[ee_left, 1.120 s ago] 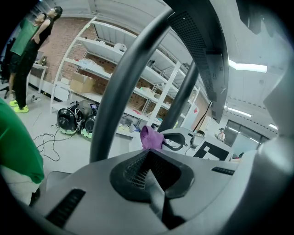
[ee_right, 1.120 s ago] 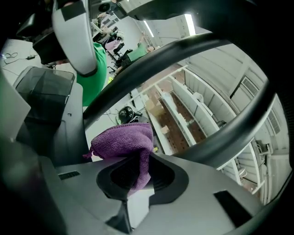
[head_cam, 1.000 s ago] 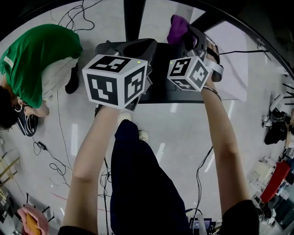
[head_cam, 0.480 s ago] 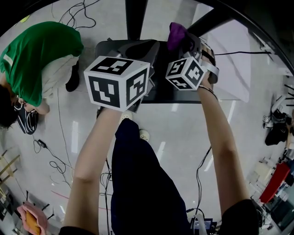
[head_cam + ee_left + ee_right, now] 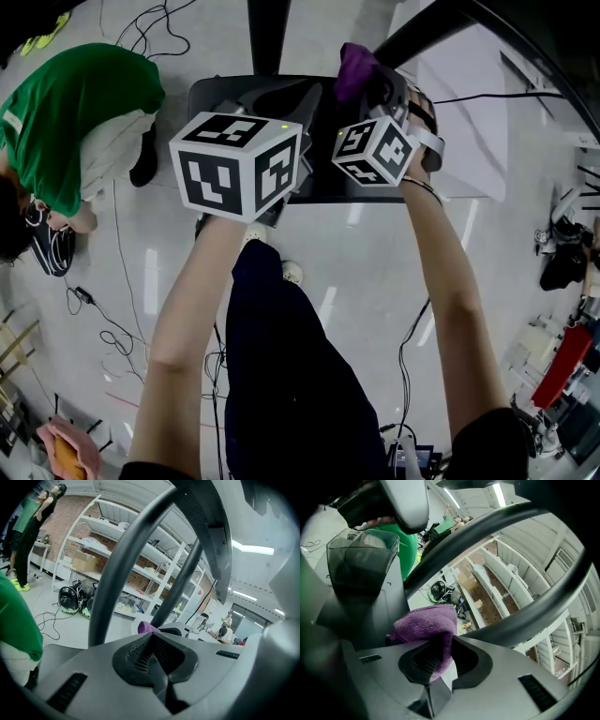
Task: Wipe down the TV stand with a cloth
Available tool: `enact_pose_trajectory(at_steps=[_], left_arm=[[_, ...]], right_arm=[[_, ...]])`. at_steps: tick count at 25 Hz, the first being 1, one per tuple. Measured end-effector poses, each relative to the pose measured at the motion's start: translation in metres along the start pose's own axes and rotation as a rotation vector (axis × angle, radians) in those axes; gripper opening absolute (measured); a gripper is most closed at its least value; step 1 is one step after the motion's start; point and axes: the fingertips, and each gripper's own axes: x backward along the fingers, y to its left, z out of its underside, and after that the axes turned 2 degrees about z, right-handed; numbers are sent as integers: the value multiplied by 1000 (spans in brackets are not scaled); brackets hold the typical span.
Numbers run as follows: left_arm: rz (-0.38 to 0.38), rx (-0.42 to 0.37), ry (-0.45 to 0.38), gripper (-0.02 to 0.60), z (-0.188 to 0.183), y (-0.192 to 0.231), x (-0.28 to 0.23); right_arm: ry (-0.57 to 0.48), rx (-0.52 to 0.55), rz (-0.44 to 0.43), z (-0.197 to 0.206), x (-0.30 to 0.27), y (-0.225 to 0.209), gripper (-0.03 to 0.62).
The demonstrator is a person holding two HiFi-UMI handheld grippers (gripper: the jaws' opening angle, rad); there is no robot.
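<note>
The right gripper (image 5: pixel 439 654) was clenched on the purple cloth (image 5: pixel 425 624), holding it over the far edge of the TV stand (image 5: pixel 211 94). The left gripper (image 5: pixel 153 654) hung above the stand's middle, jaws pressed together on nothing.

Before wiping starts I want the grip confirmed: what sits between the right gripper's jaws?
The purple cloth, pinched between the jaws of the right gripper; the right gripper view shows this plainly.

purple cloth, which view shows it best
The right gripper view: the cloth shows large at centre, pinched in the right tool. The head view shows only a tuft past that tool; the left gripper view, a tiny sliver.
</note>
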Motion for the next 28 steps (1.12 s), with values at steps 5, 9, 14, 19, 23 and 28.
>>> enact_pose_trajectory(at_steps=[5, 9, 14, 19, 23, 28], left_arm=[[11, -12, 11, 6, 7, -15, 4], [20, -21, 17, 6, 14, -32, 7], [37, -34, 16, 6, 13, -53, 8], [46, -46, 11, 6, 2, -69, 8], [49, -64, 7, 6, -12, -76, 4], [58, -87, -4, 6, -33, -84, -3]], right_arm=[[3, -11, 30, 7, 23, -12, 69], [-3, -13, 60, 13, 48, -24, 69], [6, -37, 128, 26, 76, -58, 69], [17, -73, 203, 35, 96, -101, 69], [16, -101, 259, 35, 104, -132, 69], [2, -170, 347, 30, 108, -170, 69]])
